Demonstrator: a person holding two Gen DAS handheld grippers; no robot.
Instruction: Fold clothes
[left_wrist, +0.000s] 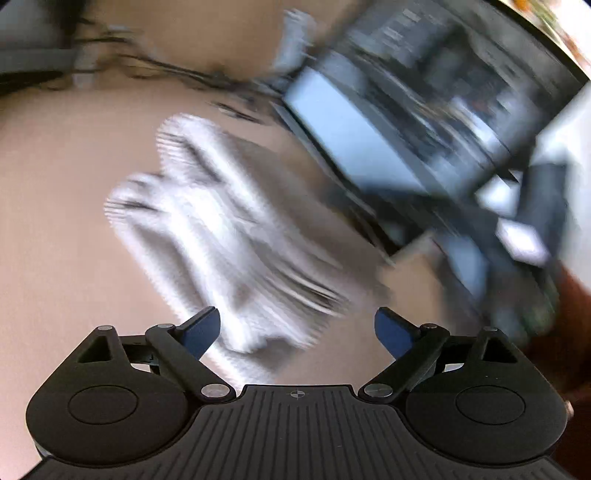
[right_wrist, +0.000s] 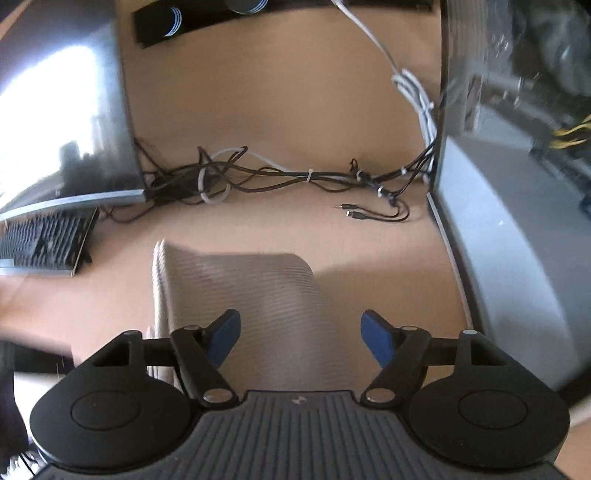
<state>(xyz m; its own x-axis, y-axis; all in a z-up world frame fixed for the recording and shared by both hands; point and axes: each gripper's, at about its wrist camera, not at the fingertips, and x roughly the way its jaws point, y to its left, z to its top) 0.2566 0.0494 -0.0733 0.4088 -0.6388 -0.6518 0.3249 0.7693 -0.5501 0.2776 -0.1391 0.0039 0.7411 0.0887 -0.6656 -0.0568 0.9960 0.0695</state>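
Grey ribbed knit garment (right_wrist: 243, 295) lies on tan surface (right_wrist: 280, 110), folded into thick layered stack, soft rounded corners; likely near final fold. Left hand-held gripper (left_wrist: 297, 326) released, jaws spread just over garment; view motion-blurred. Right hand-held gripper (right_wrist: 300, 338) released, empty, above garment. Cable tangle (right_wrist: 280, 177) behind, keyboard (right_wrist: 44, 240) left, well apart.

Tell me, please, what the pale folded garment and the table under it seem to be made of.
The garment looks like a ribbed knit, soft and matte: fine parallel ridges run across its pale grey surface. The fibre cannot be told. The table seems to be light wood or a wood-look laminate, smooth, with a low sheen; no grain is visible, so that stays open.
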